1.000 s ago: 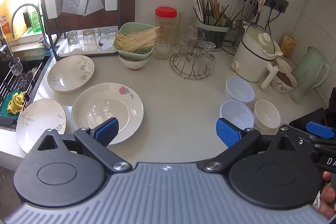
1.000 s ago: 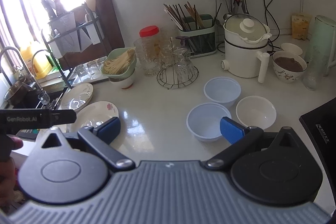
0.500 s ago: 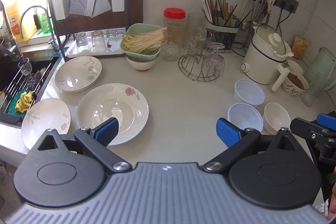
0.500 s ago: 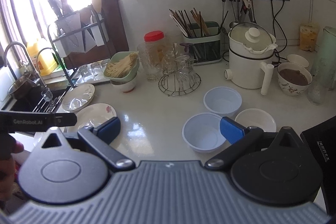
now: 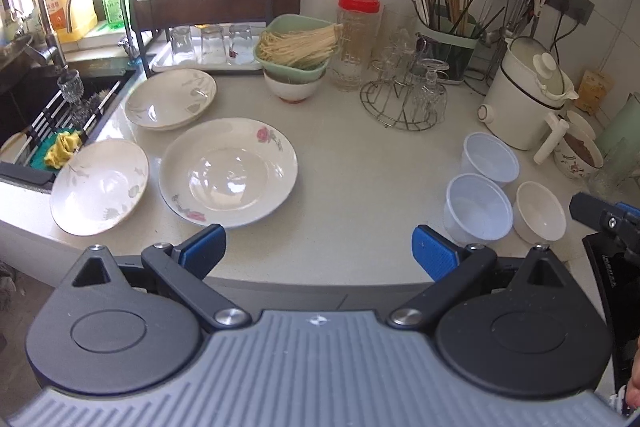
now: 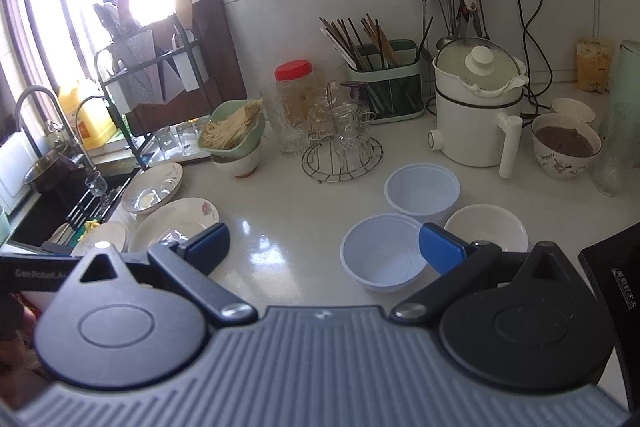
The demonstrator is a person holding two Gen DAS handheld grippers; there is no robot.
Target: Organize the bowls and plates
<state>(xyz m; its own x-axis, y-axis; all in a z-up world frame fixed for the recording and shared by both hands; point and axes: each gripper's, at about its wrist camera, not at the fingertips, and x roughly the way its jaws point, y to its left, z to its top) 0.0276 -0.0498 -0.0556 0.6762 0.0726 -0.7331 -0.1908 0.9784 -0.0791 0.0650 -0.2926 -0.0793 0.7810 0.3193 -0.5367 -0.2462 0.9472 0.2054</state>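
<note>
Both grippers are hovering over the front edge of the white stone countertop, holding nothing. The left gripper has its blue-padded fingers spread wide, released, and the right gripper is splayed open the same way.

Plates are all on the sink side: a big white plate with pink roses sits closest to the middle, a white plate with grey leaf print is just beside it near the counter edge, and another white leaf-print plate lies behind those two, near the glass tray.

Bowls are grouped on the other side, in front of the white electric pot: two translucent plastic bowls, one nearer and one behind it, looking like they touch or nearly so, hard to tell through the fisheye. A small white ceramic bowl sits right beside them. All three are upright and empty.

Further back there's a green bowl of dry noodles stacked on a white bowl.
</note>
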